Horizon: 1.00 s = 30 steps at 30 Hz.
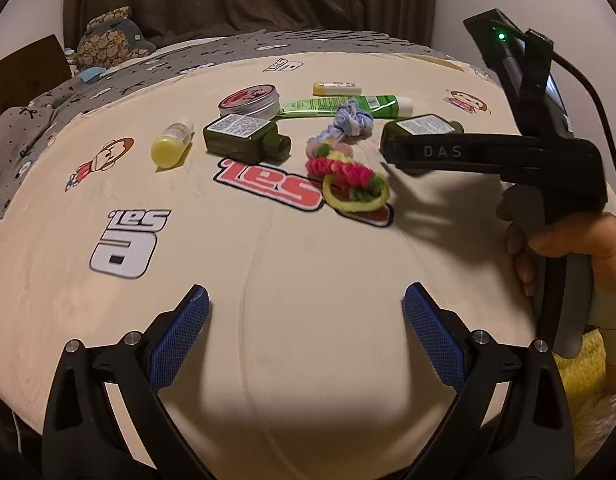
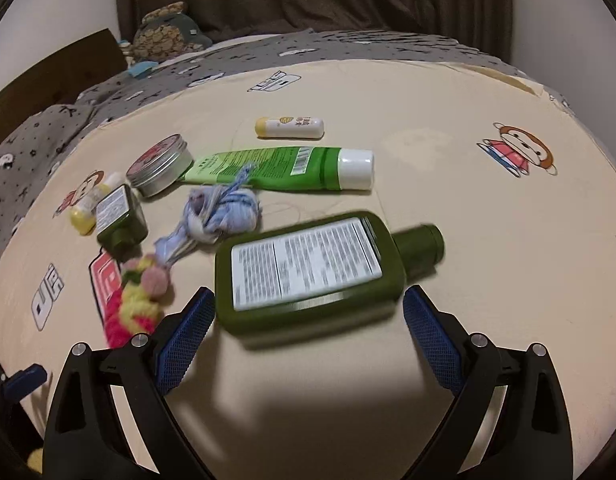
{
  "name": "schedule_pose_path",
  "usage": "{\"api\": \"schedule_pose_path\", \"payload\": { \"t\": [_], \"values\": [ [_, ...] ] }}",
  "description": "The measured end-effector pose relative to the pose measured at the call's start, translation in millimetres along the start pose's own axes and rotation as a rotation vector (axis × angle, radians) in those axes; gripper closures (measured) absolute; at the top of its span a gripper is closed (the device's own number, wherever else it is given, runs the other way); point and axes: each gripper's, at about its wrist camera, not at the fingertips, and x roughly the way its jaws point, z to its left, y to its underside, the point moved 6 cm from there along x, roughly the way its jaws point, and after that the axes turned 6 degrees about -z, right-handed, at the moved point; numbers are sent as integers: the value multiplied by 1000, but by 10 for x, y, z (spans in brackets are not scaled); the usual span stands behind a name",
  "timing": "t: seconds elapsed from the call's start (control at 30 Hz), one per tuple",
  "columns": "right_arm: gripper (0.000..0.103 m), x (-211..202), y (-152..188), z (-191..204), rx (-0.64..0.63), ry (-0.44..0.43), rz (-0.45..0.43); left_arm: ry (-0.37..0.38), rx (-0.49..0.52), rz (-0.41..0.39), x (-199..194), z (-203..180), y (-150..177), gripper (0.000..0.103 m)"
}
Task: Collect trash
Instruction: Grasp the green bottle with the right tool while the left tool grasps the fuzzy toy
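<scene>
Fingers of a bare hand (image 1: 547, 256) wrap the grey grip of the right hand-held gripper (image 2: 306, 336), whose black body reaches out level over the bed (image 1: 268, 272) toward the large dark green bottle (image 2: 311, 272). Its blue pads (image 2: 184, 344) stand spread wide, holding nothing. In the right wrist view the large dark green bottle lies flat, label up and cap pointing right, just ahead of the spread pads and between their lines; whether a pad touches it cannot be told.

The left hand-held gripper (image 1: 306, 336) hovers lower over bare cream sheet, its blue pads also spread apart and empty, well short of the clutter.

Taking the large dark green bottle as landmark: a green tube (image 2: 284, 168) with a white cap lies just beyond it, and a small white-and-yellow stick (image 2: 290, 127) lies farther beyond that. A blue-and-white knotted rope toy (image 2: 220, 212) sits just to its left, trailing into pink, yellow and red fuzzy rings (image 1: 351, 180) nearer the cameras. Farther left lie a small dark green bottle (image 2: 118, 220), a round metal tin (image 2: 160, 164) and a small yellow bottle (image 1: 170, 146). Well beyond it, at the head of the bed, a stuffed toy (image 1: 108, 38) rests on grey patterned bedding (image 1: 36, 120).
</scene>
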Motion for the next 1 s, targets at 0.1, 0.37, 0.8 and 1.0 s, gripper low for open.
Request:
{"api": "schedule_pose_path", "payload": {
  "t": [0.1, 0.37, 0.8, 1.0],
  "values": [
    [19, -6, -26, -40, -16, -10, -3, 19, -13, -1, 47, -34, -62, 10],
    [20, -313, -30, -427, -28, 48, -53, 34, -12, -49, 216, -227, -410, 10],
    [20, -804, 160, -882, -43, 79, -73, 21, -81, 16, 644, -226, -525, 71],
    [19, -1141, 265, -964, -48, 80, -102, 53, -72, -18, 300, -292, -460, 77]
  ]
}}
